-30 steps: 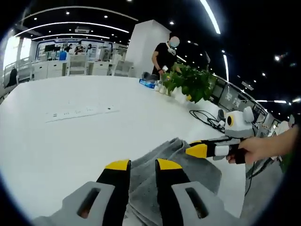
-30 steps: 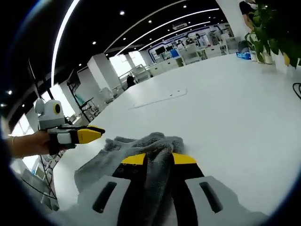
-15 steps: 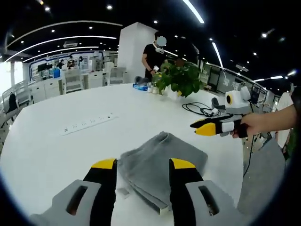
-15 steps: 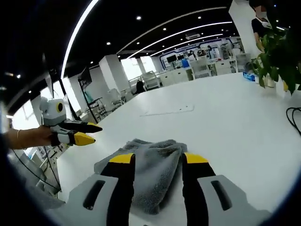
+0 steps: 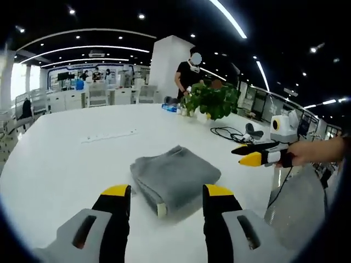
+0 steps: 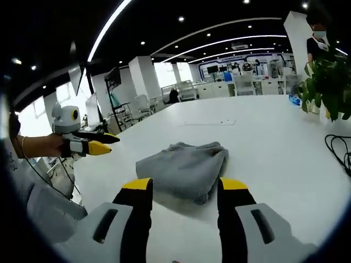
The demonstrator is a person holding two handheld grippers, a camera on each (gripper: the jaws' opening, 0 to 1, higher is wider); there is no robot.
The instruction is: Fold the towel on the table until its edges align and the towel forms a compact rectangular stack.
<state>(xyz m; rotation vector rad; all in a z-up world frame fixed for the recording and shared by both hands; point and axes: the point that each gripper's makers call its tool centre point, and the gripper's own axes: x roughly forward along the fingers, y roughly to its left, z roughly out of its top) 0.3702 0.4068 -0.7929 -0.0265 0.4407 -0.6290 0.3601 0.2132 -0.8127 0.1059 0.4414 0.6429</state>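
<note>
On the white table the folded grey towel looks soft and limp, best pinched at a corner, while the left gripper and right gripper hang spread and empty.

Bright ceiling light strips evenly light the white table; soft shadows, sharp centre, strong fisheye bending at edges.

The left gripper has two black fingers with yellow tips, each seated in a grey moulded base with a dark oval slot behind the finger. The right gripper is built the same: black fingers, yellow caps, grey slotted bases. A thin bracelet circles the wrist behind the left gripper's fingers.
</note>
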